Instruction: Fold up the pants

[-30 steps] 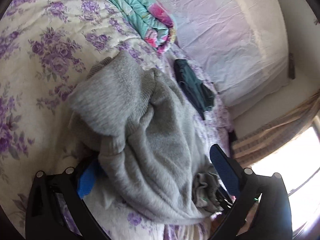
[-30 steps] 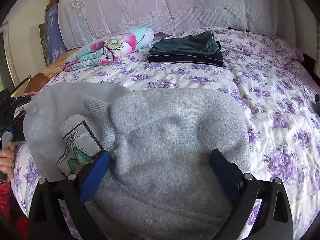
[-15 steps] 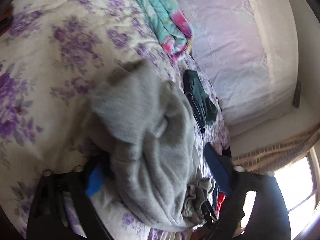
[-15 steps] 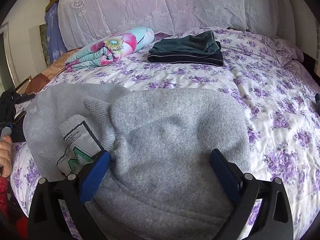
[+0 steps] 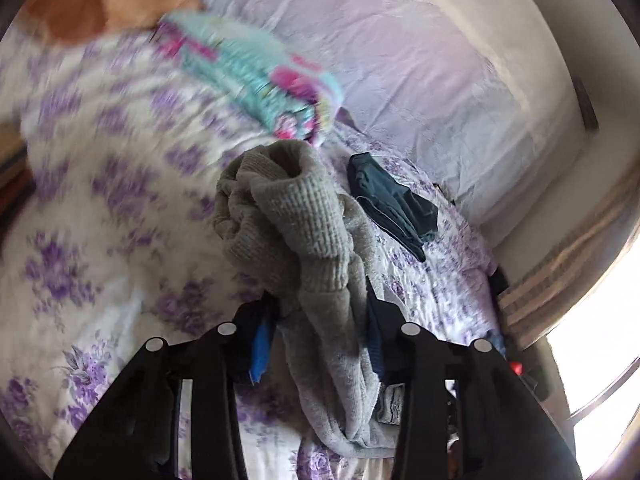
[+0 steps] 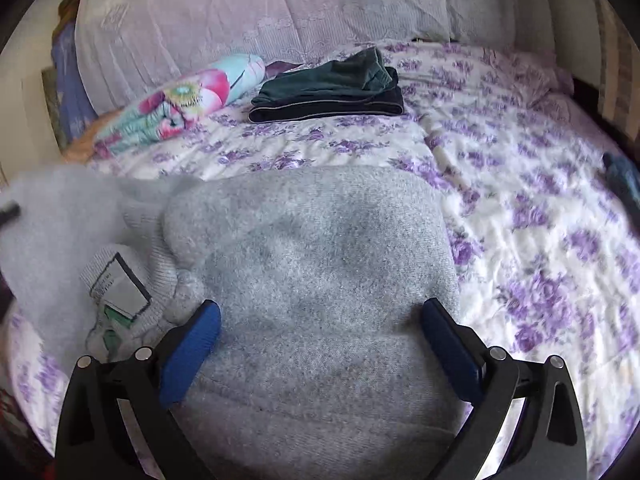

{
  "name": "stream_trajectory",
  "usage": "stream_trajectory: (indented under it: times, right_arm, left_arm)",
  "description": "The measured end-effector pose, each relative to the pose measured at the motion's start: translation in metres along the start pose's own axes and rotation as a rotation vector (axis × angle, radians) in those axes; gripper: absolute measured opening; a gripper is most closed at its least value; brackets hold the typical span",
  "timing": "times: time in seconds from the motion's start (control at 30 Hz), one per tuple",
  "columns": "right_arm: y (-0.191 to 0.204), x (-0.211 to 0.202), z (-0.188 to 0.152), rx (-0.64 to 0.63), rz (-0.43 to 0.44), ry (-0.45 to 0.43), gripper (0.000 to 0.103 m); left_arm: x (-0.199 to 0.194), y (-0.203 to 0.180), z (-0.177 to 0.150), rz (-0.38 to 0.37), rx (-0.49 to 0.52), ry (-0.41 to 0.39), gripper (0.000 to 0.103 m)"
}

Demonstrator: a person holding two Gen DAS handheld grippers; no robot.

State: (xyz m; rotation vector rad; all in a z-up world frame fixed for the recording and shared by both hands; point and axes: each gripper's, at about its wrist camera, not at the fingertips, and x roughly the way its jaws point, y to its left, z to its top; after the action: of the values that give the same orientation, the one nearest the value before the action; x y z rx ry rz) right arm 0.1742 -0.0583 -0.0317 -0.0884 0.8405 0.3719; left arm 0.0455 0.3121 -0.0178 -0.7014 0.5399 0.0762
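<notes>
Grey fleece pants point(image 6: 312, 280) lie in a rounded heap at the near edge of a bed point(image 6: 540, 240) covered in a purple-flowered quilt, partway through being folded. The left hand-held gripper point(image 5: 316, 344) is clamped narrow on a bunched length of the fabric, with a ribbed cuff point(image 5: 296, 208) flopping over above its blue pads and the rest of the cloth trailing down toward the bed; the blur in that view suggests the tool is in motion. The right hand-held gripper point(image 6: 320, 328) hovers with its jaws wide, one blue finger at each side of the main grey mound, and it grips nothing that can be seen. A care label point(image 6: 120, 284) shows on the turned-out ribbed band at the left of the heap. Farther back, a dark green folded garment point(image 6: 332, 88) sits neatly near the pale headboard cover point(image 6: 260, 12), beside a rolled floral blanket point(image 6: 184, 100). As a judgement, the fold is at an early to middle stage: the grey pair is gathered and doubled over itself but lumpy, with no flat panel or squared edges yet. What appears left is to lay the held leg across the body, smooth the bulk and close it into a tidy packet like the green one.
</notes>
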Motion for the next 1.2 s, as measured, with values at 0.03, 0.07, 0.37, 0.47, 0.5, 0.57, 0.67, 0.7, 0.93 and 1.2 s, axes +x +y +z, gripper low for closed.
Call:
stream_trajectory:
  times: [0.03, 0.07, 0.37, 0.47, 0.5, 0.57, 0.67, 0.7, 0.93, 1.2]
  right_arm:
    - [0.003, 0.0, 0.0, -0.016, -0.016, -0.005, 0.1]
    - [0.001, -0.001, -0.001, -0.012, -0.006, -0.012, 0.1]
    - [-0.098, -0.033, -0.026, 0.349, 0.216, -0.112, 0.1]
    - [-0.134, -0.035, -0.04, 0.443, 0.178, -0.101, 0.1]
    - [-0.144, -0.034, -0.043, 0.481, 0.209, -0.107, 0.1]
    - [-0.157, -0.033, -0.049, 0.531, 0.27, -0.126, 0.1]
    - [-0.152, -0.031, -0.048, 0.505, 0.262, -0.129, 0.1]
    - [-0.15, -0.03, -0.047, 0.493, 0.261, -0.128, 0.1]
    - [-0.162, -0.037, -0.053, 0.534, 0.331, -0.17, 0.1]
    - [-0.163, -0.037, -0.055, 0.545, 0.344, -0.186, 0.1]
  left_arm:
    - [-0.004, -0.017, -0.002, 0.015, 0.059, -0.019, 0.036]
    - [-0.006, -0.03, -0.004, 0.02, 0.099, -0.032, 0.036]
    - [-0.021, -0.173, -0.047, -0.025, 0.499, -0.097, 0.034]
    - [-0.005, -0.219, -0.08, -0.047, 0.65, -0.076, 0.034]
    - [0.001, -0.228, -0.09, -0.053, 0.68, -0.063, 0.034]
    - [0.017, -0.247, -0.115, -0.06, 0.746, -0.034, 0.034]
    - [0.049, -0.268, -0.153, -0.029, 0.835, 0.021, 0.033]
    - [0.057, -0.271, -0.162, -0.016, 0.853, 0.035, 0.033]
    - [0.108, -0.269, -0.205, 0.053, 0.897, 0.215, 0.07]
    - [0.051, -0.279, -0.188, -0.013, 0.939, 0.065, 0.094]
